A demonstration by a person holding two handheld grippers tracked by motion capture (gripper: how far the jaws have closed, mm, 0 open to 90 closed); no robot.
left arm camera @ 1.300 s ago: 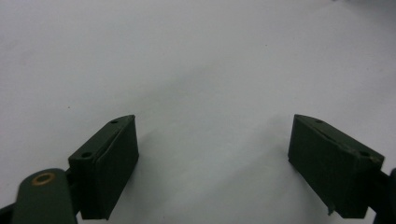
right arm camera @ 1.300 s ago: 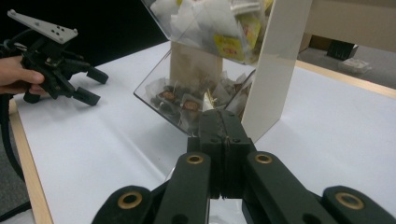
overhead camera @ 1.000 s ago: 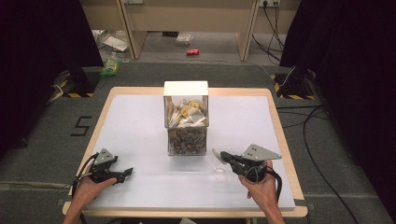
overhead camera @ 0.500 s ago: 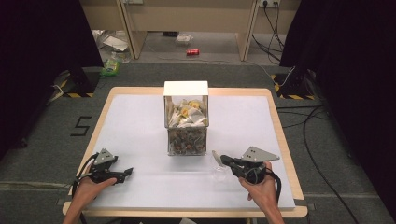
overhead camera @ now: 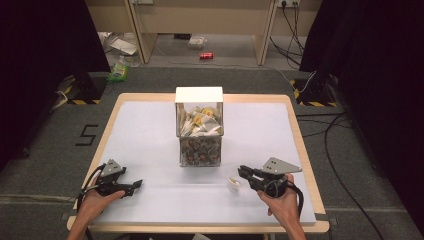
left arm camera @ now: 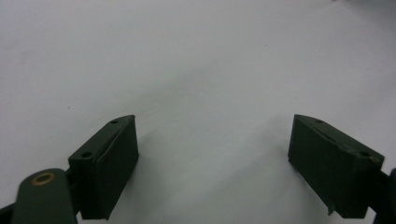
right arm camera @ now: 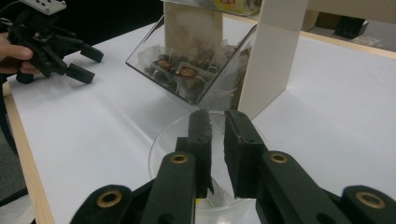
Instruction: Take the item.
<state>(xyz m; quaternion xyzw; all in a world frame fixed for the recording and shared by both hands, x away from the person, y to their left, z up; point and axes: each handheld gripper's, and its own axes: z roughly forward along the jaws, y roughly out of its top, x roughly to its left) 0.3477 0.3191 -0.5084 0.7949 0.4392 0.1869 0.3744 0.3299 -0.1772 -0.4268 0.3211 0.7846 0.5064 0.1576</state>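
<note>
Clear plastic cup (overhead camera: 233,183) near right on table (overhead camera: 150,130), in front of the tea-bag dispenser (overhead camera: 199,131). Right gripper (right arm camera: 217,116) over its mouth, jaws just opening, slightly parted, nothing pinched. Likely light, thin, crushable: gentle pinch on 1 rim wall. Left gripper (left arm camera: 215,154) wide open, empty.

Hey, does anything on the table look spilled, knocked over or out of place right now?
Nothing stands out. The tea bag dispenser stands upright mid-table with its bags inside, and the clear plastic cup sits upright at the right claw, whose jaws have just been opening.
</note>
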